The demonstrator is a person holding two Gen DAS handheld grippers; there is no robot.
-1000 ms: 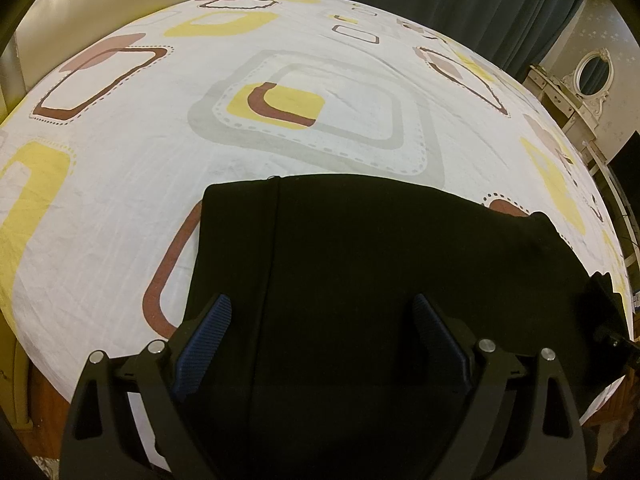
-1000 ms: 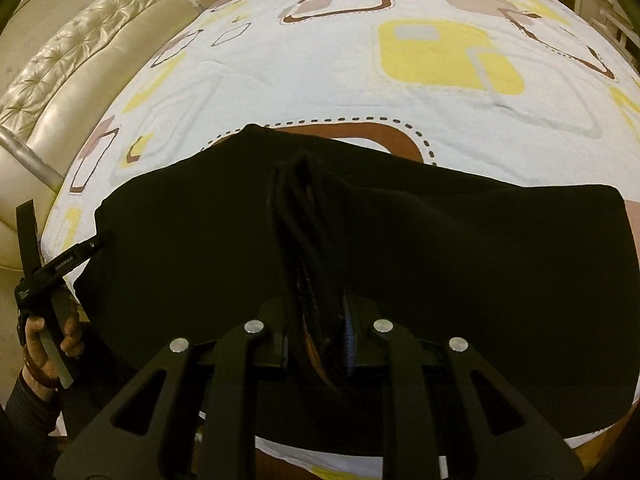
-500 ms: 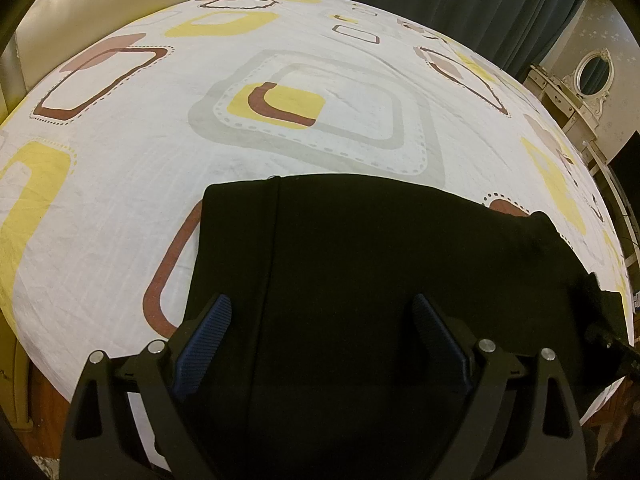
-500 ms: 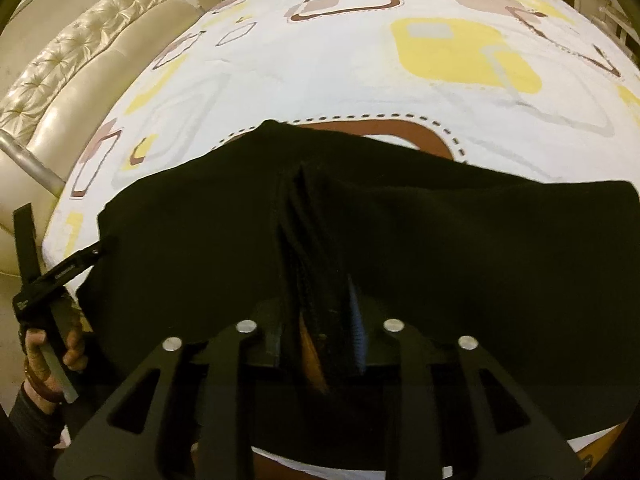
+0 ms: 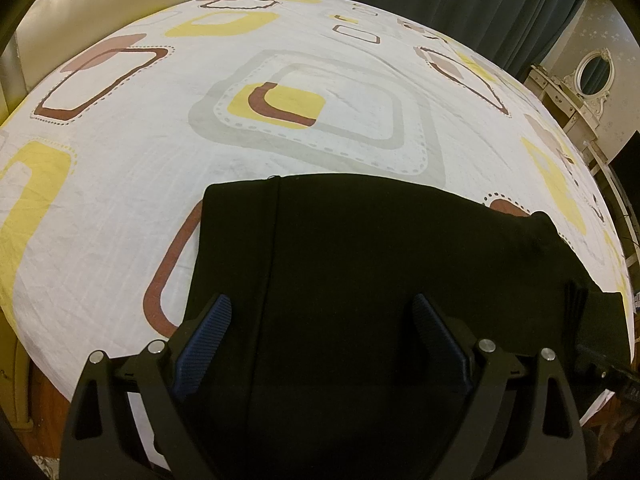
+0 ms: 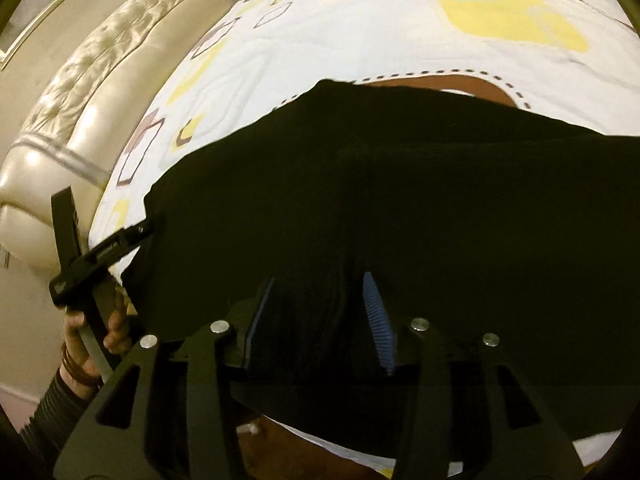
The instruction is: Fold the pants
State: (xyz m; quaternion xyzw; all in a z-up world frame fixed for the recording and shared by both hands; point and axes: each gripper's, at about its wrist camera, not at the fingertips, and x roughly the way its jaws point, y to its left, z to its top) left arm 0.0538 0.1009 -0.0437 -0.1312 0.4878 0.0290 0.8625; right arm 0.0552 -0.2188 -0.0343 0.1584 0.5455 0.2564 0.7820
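Cream tufted headboard (image 6: 100,92) at left. White bedsheet (image 5: 120,168) with yellow, brown, grey squares. Black pants (image 5: 360,280) lay folded at near edge. Left gripper (image 5: 322,322) wide apart above pants. Right gripper (image 6: 320,300) parted. Dark curtain (image 5: 460,4), oval mirror (image 5: 595,74) at right.

Black pants (image 5: 360,280): plain dark fabric, folded into a broad flat rectangle, lying on the patterned bedsheet (image 5: 120,160) near its front edge. 1 straight vertical seam or fold line runs down the left part of the panel. Far edge straight and level; far right corner rounded and slightly raised. In the right wrist view the pants (image 6: 400,200) cover part of a brown printed square on the bedsheet.
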